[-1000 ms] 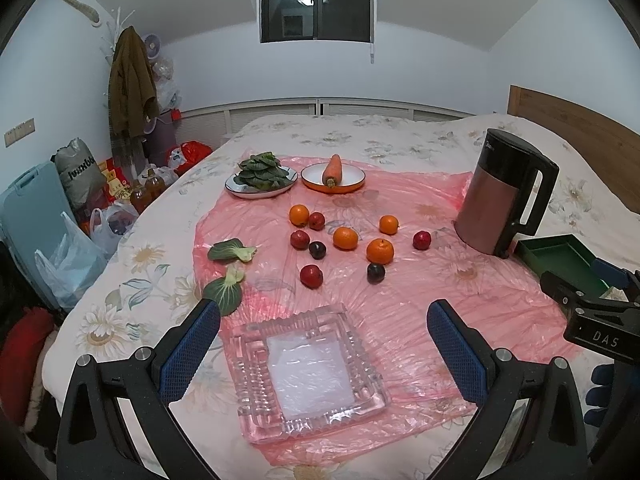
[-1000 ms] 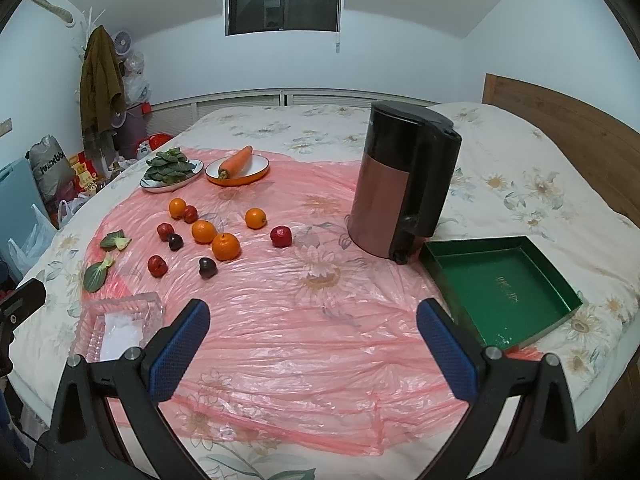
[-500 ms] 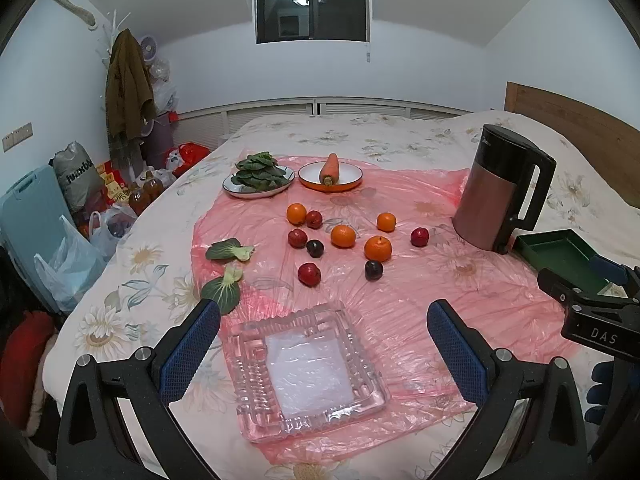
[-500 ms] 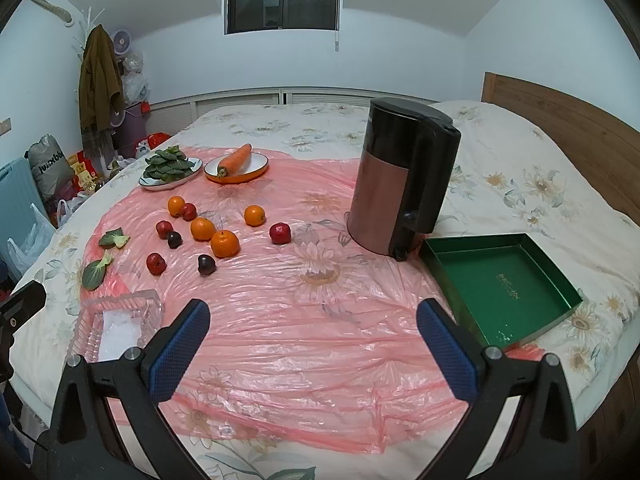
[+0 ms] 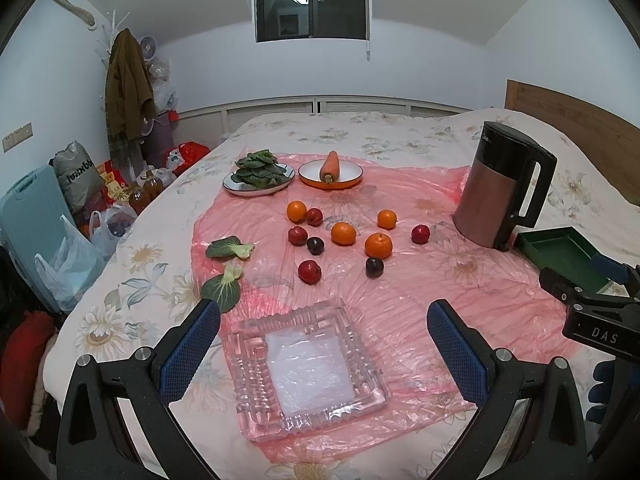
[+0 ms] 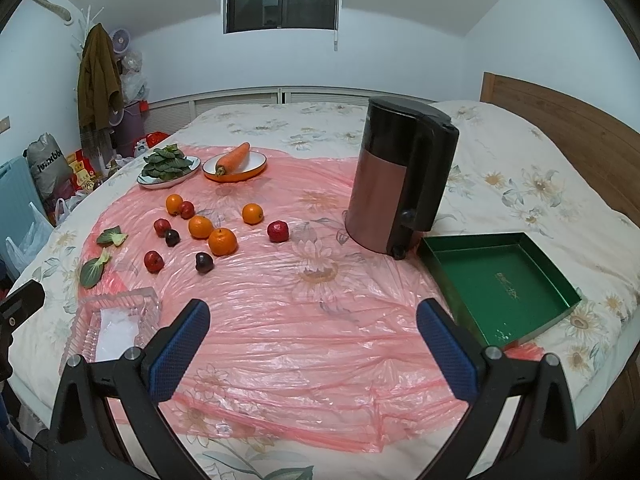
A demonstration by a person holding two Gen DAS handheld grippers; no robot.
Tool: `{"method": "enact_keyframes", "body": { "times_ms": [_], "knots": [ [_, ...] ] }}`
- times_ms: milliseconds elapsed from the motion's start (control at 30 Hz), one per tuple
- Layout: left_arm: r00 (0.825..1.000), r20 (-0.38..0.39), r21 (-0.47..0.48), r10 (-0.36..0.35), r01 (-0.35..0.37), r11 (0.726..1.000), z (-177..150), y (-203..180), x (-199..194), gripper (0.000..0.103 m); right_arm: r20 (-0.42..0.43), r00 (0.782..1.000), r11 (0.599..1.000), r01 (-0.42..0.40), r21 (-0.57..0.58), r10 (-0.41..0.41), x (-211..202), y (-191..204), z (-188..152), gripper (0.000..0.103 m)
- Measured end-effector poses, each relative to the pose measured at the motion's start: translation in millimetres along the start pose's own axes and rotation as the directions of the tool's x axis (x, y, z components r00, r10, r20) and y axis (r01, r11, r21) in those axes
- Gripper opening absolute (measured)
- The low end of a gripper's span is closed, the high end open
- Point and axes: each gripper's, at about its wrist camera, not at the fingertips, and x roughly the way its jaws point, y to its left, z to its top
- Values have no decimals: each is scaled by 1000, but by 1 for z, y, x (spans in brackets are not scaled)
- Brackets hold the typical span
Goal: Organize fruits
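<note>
Several oranges point(image 5: 343, 233) point(image 6: 222, 241), red fruits point(image 5: 309, 271) point(image 6: 277, 231) and dark plums point(image 5: 374, 267) point(image 6: 203, 262) lie scattered on a pink plastic sheet point(image 5: 404, 276) point(image 6: 304, 320) spread over a bed. A clear glass dish point(image 5: 308, 364) point(image 6: 110, 326) sits just in front of my left gripper point(image 5: 323, 348), which is open and holds nothing. My right gripper point(image 6: 313, 343) is open too, hovering over bare sheet well short of the fruit. A green tray point(image 6: 500, 280) point(image 5: 560, 248) lies to its right.
A dark kettle point(image 6: 400, 176) point(image 5: 502, 190) stands by the green tray. A plate of greens point(image 5: 258, 172) point(image 6: 168, 166) and a plate with a carrot point(image 5: 330, 168) point(image 6: 234, 162) sit behind the fruit. Two loose leaves point(image 5: 226, 280) point(image 6: 96, 268) lie left. Bags crowd the floor point(image 5: 80, 208).
Both views have drawn back and risen slightly, so the fruit sits a little farther off. Nothing on the bed has moved.
</note>
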Motion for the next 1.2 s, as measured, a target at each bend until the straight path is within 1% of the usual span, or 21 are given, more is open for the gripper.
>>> {"method": "enact_keyframes", "body": {
  "times_ms": [367, 667, 867, 1067, 1200],
  "knots": [
    [1000, -2, -9, -9, 9, 1000, -2, -3, 3, 102, -1, 1000, 1000, 1, 1, -1, 1, 0, -2, 103],
    [1000, -3, -2, -2, 2, 1000, -3, -5, 4, 102, -2, 1000, 1000, 1, -1, -1, 1, 0, -2, 103],
    [1000, -4, -3, -3, 3, 1000, -4, -5, 4, 102, -9, 1000, 1000, 1, 2, -1, 6, 1, -9, 103],
    [1000, -24, 19, -3, 3, 1000, -7, -5, 8, 102, -8, 1000, 1000, -4, 0, 4, 6, 1, -9, 103],
    [999, -36, 41, -5, 6, 999, -10, -3, 12, 102, -13, 1000, 1000, -23, -11, 23, 13, 6, -11, 103]
  ]
}}
